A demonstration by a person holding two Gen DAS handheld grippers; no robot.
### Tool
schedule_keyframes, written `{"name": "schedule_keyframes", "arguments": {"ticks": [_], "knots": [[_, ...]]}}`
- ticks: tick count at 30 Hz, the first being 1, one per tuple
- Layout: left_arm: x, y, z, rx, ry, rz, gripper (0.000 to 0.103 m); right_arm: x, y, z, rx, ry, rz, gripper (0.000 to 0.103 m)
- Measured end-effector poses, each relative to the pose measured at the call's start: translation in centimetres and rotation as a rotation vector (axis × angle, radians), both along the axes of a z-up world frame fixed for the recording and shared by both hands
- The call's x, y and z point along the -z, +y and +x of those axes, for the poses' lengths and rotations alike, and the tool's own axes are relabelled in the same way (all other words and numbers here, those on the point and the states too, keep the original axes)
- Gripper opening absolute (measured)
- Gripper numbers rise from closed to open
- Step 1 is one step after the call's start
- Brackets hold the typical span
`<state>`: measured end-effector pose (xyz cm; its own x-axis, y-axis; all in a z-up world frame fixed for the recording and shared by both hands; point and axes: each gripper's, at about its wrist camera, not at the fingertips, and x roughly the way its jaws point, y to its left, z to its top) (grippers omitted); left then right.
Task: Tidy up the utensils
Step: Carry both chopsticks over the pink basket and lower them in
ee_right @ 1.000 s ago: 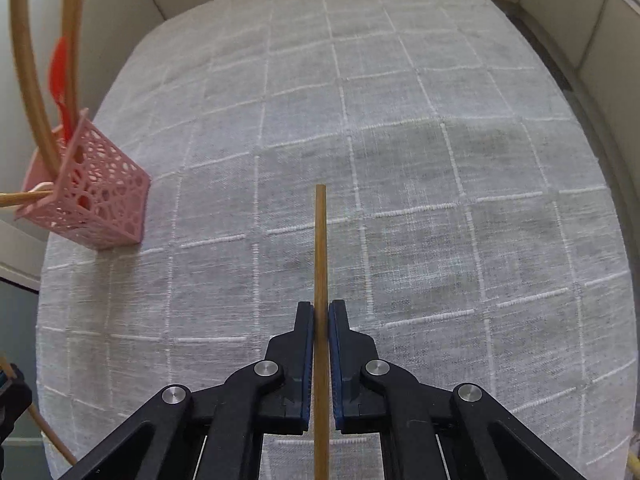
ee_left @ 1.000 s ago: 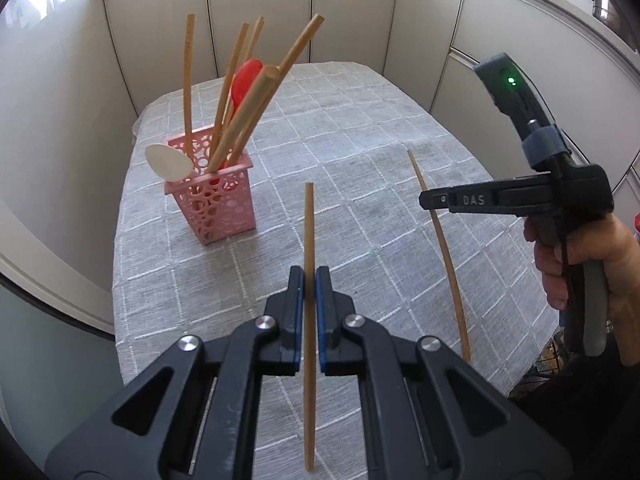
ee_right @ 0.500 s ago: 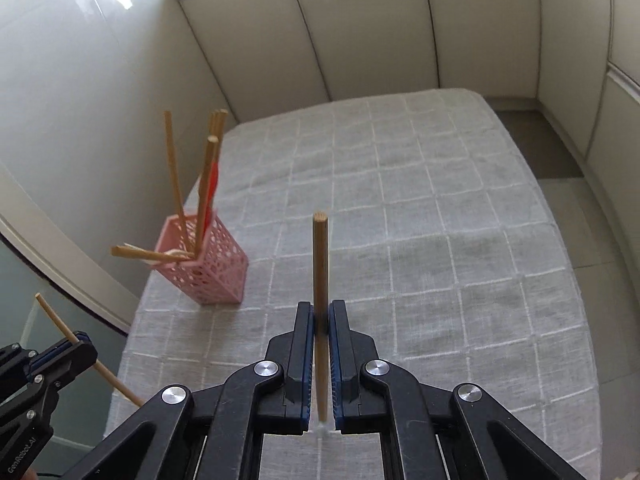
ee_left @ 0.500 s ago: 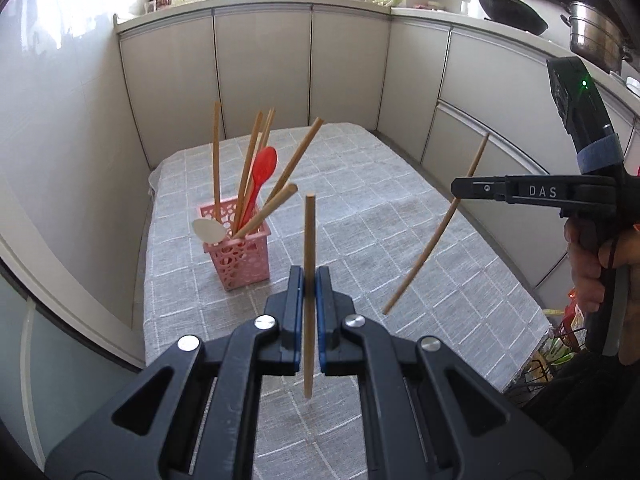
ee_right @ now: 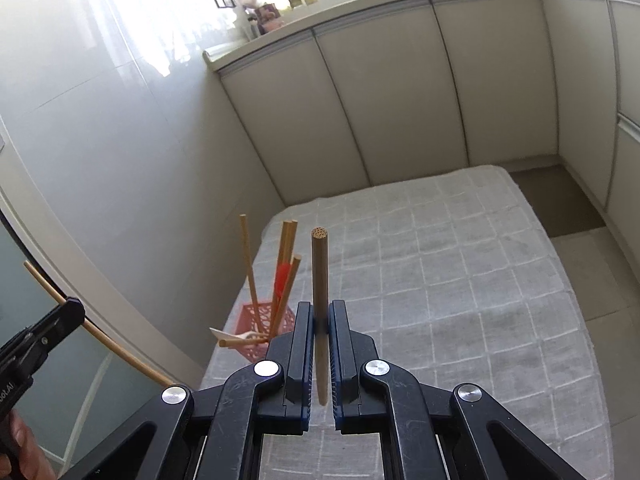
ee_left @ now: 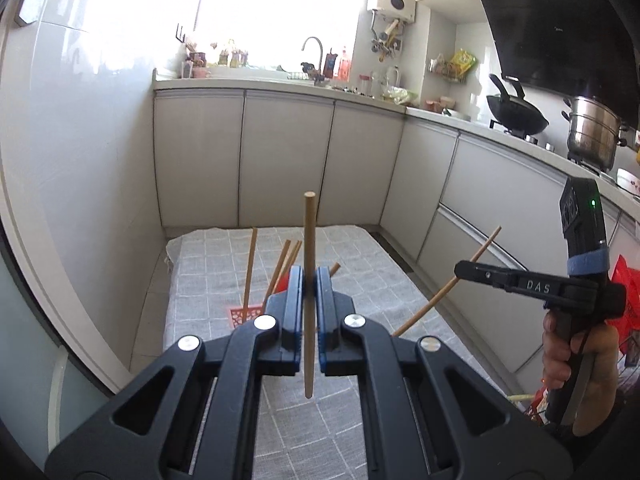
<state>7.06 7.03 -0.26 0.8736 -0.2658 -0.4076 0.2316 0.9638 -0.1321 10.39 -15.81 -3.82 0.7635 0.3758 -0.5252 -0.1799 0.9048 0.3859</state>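
My left gripper (ee_left: 308,280) is shut on a wooden chopstick (ee_left: 309,240) and holds it high above the table. My right gripper (ee_right: 320,312) is shut on a second wooden chopstick (ee_right: 320,272), also raised; it shows in the left wrist view (ee_left: 460,270) with its stick (ee_left: 440,296) slanting. The pink perforated basket (ee_right: 256,320) stands on the cloth at the table's left, holding several wooden sticks, a red spoon (ee_right: 283,276) and a white spoon (ee_right: 224,335). In the left wrist view the basket (ee_left: 242,314) is mostly hidden behind my fingers.
The table has a grey checked cloth (ee_right: 440,280). Beige cabinets (ee_left: 280,160) wrap around the back and right. A glossy wall (ee_right: 100,160) runs along the left. A wok (ee_left: 516,118) and steel pot (ee_left: 592,132) sit on the counter at right.
Both grippers have risen well above the table and tilted up, each carrying its chopstick. The basket now looks smaller and farther below.
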Motion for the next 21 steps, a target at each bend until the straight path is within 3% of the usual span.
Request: {"name": "schedule_keyframes", "arguments": {"ticks": [8, 11, 21], "knots": [[-1.8, 0.3, 1.8, -0.114, -0.125, -0.006, 0.007, -2.0, 0.2, 1.0, 0.015, -0.054, 0.064, 0.006], [-2.1, -0.2, 3.4, -0.14, -0.151, 0.032, 0.007, -2.6, 0.4, 1.7, 0.023, -0.069, 0.081, 0.006], [1.6, -1.1, 8.8, -0.147, -0.057, 0.088, 0.007, -3.7, 1.5, 5.0, 0.024, -0.09, 0.135, 0.006]]}}
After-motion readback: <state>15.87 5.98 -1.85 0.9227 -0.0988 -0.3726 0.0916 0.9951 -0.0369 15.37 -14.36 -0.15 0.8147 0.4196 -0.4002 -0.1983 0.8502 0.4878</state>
